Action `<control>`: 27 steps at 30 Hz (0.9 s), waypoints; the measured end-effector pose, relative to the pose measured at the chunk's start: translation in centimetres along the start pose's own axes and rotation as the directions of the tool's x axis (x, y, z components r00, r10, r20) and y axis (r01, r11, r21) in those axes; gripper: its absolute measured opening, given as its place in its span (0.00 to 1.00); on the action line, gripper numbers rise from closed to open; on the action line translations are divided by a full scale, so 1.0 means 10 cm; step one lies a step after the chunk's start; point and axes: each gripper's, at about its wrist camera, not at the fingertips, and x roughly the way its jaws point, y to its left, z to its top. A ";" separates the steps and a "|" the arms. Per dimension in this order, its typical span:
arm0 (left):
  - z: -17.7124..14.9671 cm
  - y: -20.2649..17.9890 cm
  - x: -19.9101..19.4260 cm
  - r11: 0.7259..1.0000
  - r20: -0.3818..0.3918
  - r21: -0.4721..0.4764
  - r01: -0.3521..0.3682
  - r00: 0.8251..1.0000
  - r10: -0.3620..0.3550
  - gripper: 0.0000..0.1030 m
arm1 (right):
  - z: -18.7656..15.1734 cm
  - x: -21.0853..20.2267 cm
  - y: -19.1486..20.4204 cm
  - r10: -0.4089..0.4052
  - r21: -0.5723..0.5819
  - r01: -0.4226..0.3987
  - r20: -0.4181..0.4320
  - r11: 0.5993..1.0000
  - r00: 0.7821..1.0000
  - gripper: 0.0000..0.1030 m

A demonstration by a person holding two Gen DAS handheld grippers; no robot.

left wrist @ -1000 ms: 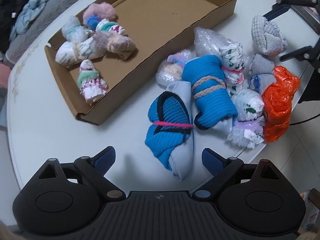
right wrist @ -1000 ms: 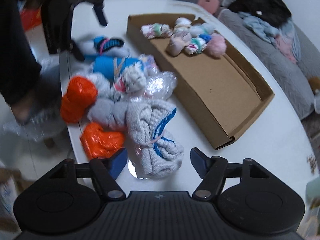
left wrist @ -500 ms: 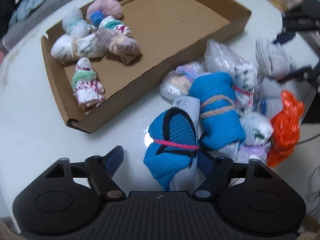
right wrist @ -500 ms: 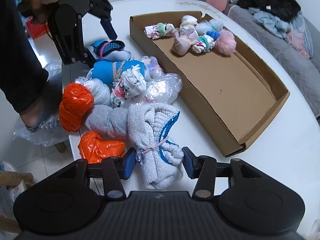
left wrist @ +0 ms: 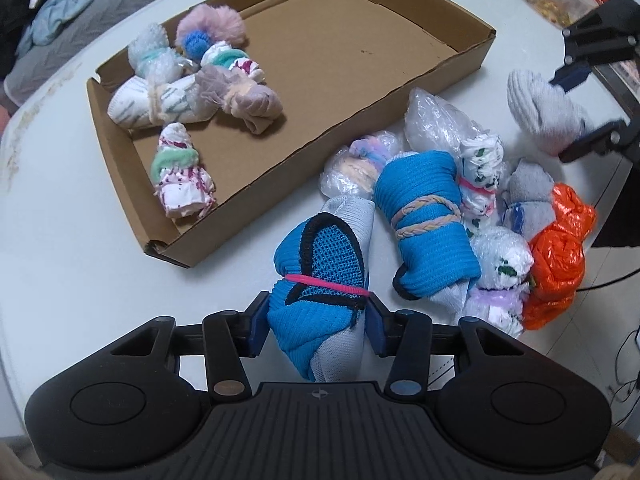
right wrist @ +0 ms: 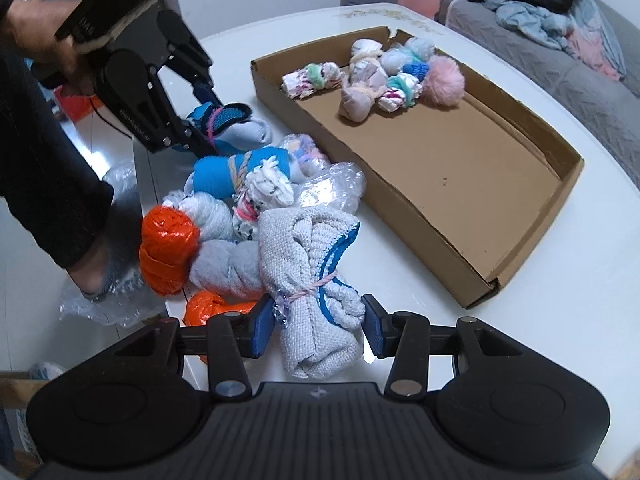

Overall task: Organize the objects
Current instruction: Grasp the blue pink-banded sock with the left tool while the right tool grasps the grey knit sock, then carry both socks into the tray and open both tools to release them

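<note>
My left gripper (left wrist: pixel 316 326) is shut on a blue and grey sock bundle with a pink band (left wrist: pixel 320 276); it also shows in the right wrist view (right wrist: pixel 228 124). My right gripper (right wrist: pixel 316 330) is shut on a grey towel bundle with blue trim (right wrist: pixel 312 280), seen from the left wrist view (left wrist: pixel 544 114). A cardboard tray (left wrist: pixel 452 68) holds several rolled bundles (left wrist: pixel 192 92) at one end; it also shows in the right wrist view (right wrist: pixel 440 216).
A pile of loose bundles lies on the white table (left wrist: pixel 60 240) beside the tray: a blue roll (left wrist: pixel 424 224), orange bags (left wrist: pixel 556 256), clear plastic wraps (left wrist: pixel 436 120). A sofa with clothes (right wrist: pixel 560 20) stands behind. The table edge is near the pile.
Both grippers moved forward and closed: the left one on the blue sock bundle, the right one on the grey towel bundle. Both were open a second ago.
</note>
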 end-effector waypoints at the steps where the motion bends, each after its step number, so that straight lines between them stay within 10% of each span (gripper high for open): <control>1: 0.00 0.00 -0.02 1.000 0.000 0.000 -0.007 1.000 0.007 0.52 | -0.01 -0.02 -0.02 -0.001 0.010 0.001 0.004 1.000 1.000 0.41; 13: 0.10 0.13 -0.35 0.999 0.080 0.001 -0.034 0.996 0.034 0.52 | -0.03 -0.18 -0.20 -0.025 0.080 0.021 0.053 0.997 0.998 0.41; 27: 0.91 0.29 -0.63 0.980 0.310 -0.198 0.017 0.950 0.046 0.53 | 0.31 -0.49 -0.71 -0.165 0.289 0.084 0.267 0.954 0.949 0.41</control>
